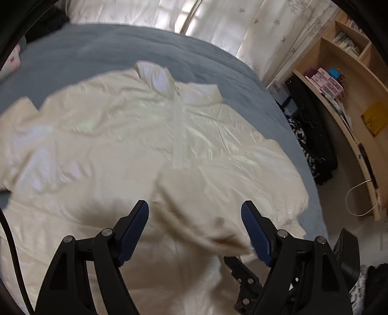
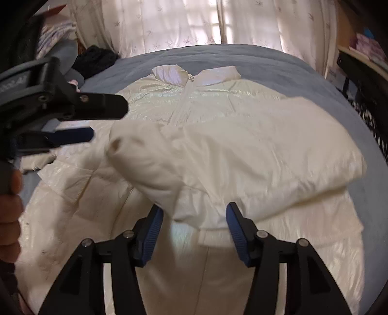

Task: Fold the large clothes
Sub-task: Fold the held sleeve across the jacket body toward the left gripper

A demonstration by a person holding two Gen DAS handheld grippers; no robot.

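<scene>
With both grippers, left [image 1: 195,227] and right [image 2: 194,225], spread wide and empty above the cream puffer jacket [image 2: 218,145] lying zipped on the bed [image 2: 266,63], we judge it light, puffy, slippery, best pinched at the sleeve cuff [image 2: 121,145] or hem.

Grey bed cover [image 1: 97,48]; pale curtains [image 2: 181,21] behind; wooden shelf unit [image 1: 351,80] w/ pink boxes [image 1: 323,77].

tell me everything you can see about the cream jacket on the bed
The cream jacket is a puffy, glossy, quilted coat lying front-up on the grey bedspread, collar toward the curtains, its front closed down the middle. One sleeve is folded across the chest, cuff toward the left gripper. Neither open gripper holds it.
</scene>
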